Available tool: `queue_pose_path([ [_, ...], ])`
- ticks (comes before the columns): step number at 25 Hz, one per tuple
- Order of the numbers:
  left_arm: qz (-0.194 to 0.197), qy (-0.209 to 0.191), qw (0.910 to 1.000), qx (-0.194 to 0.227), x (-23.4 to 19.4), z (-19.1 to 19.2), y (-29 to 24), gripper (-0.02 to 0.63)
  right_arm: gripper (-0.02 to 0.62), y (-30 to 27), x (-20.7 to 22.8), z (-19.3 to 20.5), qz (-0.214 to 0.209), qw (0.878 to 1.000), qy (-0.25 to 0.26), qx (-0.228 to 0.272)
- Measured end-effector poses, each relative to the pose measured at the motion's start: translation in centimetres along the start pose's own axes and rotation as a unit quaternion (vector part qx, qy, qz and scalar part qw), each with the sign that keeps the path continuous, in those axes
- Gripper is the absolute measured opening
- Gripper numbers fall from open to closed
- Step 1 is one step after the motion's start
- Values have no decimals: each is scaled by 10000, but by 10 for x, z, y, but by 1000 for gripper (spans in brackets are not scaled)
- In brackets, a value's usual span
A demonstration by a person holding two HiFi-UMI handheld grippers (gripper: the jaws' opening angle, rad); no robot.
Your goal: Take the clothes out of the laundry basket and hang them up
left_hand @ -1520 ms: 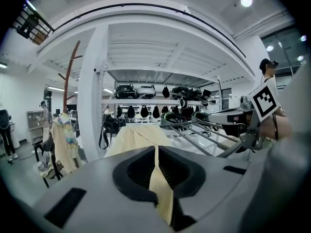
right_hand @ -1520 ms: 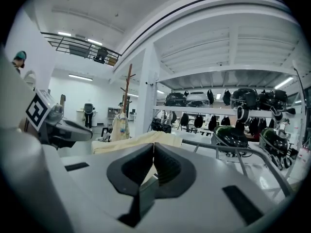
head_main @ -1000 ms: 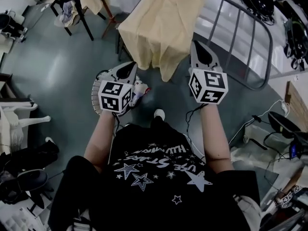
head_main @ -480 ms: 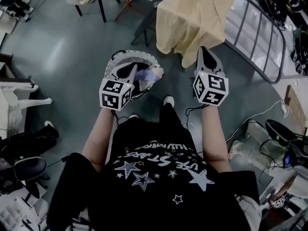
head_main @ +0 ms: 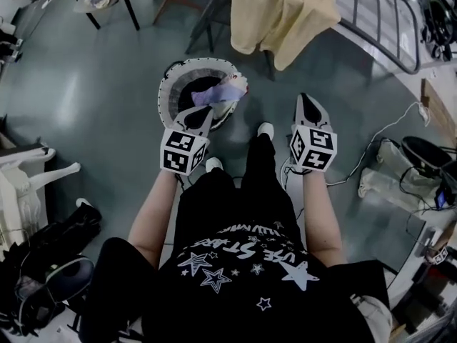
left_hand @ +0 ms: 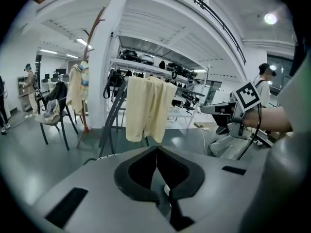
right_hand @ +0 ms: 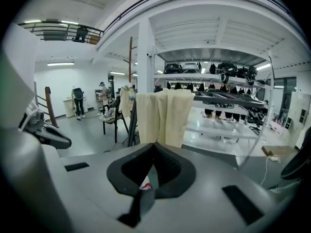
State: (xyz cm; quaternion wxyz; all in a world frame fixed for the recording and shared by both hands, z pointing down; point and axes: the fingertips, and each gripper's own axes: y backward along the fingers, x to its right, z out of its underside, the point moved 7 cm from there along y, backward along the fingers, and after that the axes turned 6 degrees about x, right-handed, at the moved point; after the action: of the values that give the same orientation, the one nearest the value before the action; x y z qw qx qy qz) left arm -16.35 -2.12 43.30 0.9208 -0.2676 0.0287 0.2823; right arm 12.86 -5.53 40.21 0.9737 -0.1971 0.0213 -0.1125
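Basket: round, white-rimmed, upright on floor. Garment: pale lilac, crumpled over its rim. Cloth: cream, hanging beyond.

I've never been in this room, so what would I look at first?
Probably the big yellow cloth draped over the rack at the top of the head view. Just below it a round laundry basket sits on the floor with clothes inside. The left gripper and right gripper, both shut and empty, reach out near it.

Grey floor: laundry basket, chair, drying rack standing on it.
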Motion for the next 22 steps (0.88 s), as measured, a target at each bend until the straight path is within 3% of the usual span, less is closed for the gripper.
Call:
queue_pose_path([
  [6, 144, 32, 9990, -421, 13, 34, -15, 20, 11, 21, 10, 45, 178, 9978, -203, -611],
  [12, 61, -99, 9986, -518, 35, 46, -41, 20, 11, 19, 25, 70, -237, 9966, -228, -758],
  [22, -735, 34, 9948, -708, 105, 63, -72, 20, 11, 39, 100, 116, -839, 9906, -462, -980],
])
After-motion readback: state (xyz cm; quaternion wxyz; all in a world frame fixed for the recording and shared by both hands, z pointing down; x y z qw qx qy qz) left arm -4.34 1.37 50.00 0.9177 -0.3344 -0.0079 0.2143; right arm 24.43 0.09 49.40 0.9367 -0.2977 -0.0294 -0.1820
